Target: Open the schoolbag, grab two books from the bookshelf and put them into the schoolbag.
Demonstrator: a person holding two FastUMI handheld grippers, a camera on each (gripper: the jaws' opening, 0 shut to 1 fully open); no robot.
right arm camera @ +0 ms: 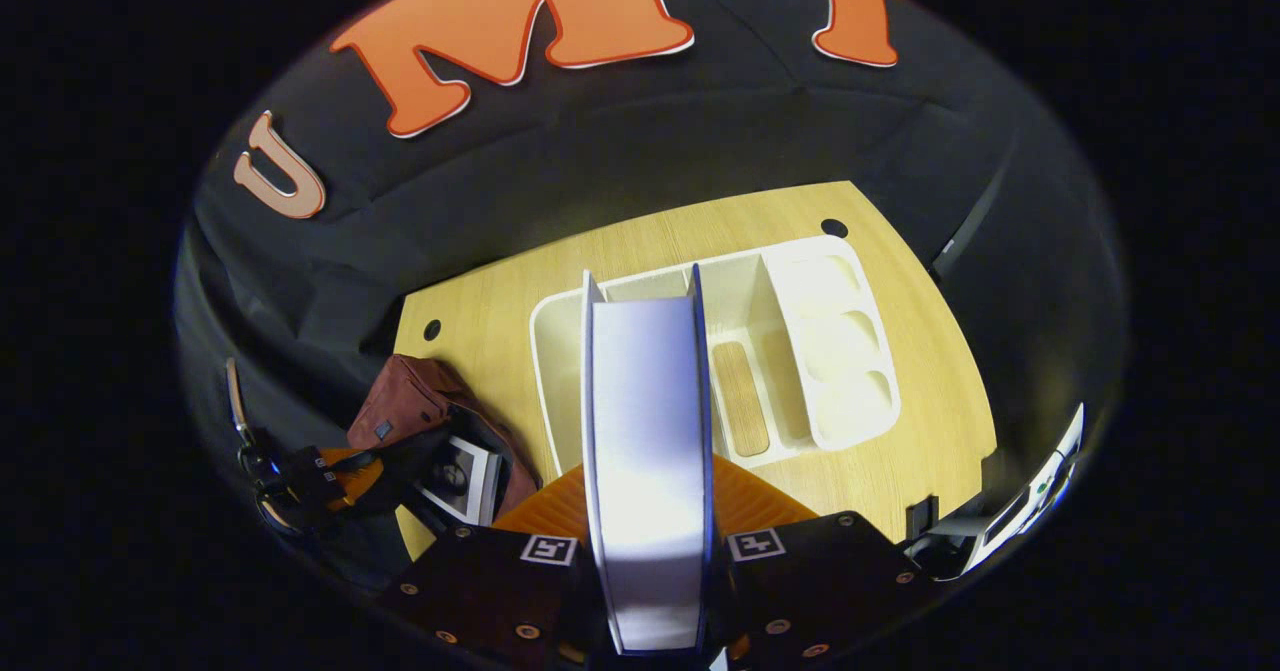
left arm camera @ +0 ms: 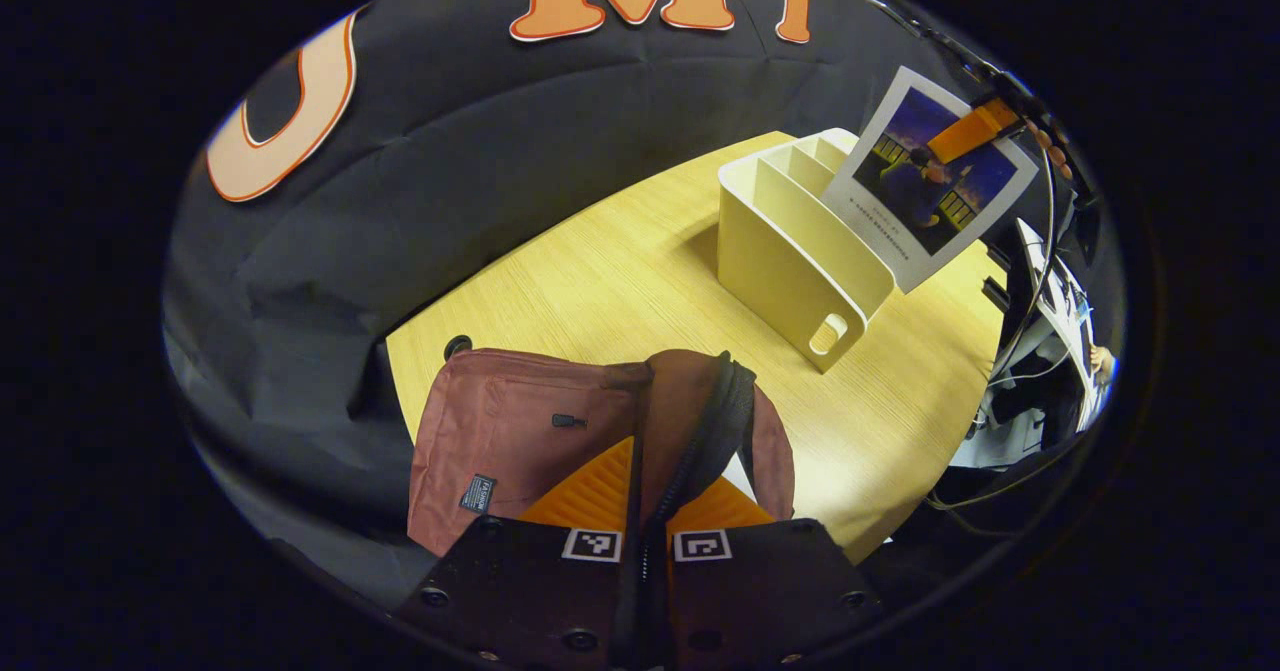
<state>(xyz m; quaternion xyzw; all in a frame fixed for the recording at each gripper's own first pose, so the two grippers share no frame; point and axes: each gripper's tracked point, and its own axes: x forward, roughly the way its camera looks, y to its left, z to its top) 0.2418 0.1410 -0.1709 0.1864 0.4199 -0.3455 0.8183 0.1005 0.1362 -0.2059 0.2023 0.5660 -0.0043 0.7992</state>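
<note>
Closest to my left camera, at the bottom centre of the left gripper view, my left gripper (left arm camera: 648,511) has its two orange fingers (left arm camera: 590,491) drawn nearly together on the black zipper edge of the schoolbag (left arm camera: 520,431). That edge stands up in a dark strip between them, and both fingers press on it. The reddish-brown bag lies on the wooden table (left arm camera: 620,281) just beyond the fingers, in the lower middle of the frame. Toward the upper right stands the cream bookshelf (left arm camera: 790,241), and above its far end a book (left arm camera: 930,181) with a dark blue cover hangs tilted, held by the other gripper's orange finger at the frame's upper right edge.

In the right gripper view, my right gripper (right arm camera: 650,511) is clamped on that book, whose white page edge (right arm camera: 650,431) rises up the centre of the frame between my orange fingers (right arm camera: 755,501), one on each cover. The jaws stand as wide as the book is thick. Behind the book, in the middle of the frame, the bookshelf (right arm camera: 830,351) is seen from above, its compartments open to me. At the lower left the schoolbag (right arm camera: 410,401) sits open on the table (right arm camera: 930,391), with another book (right arm camera: 460,476) showing in its mouth, and the left gripper (right arm camera: 340,471) at the bag's edge.
</note>
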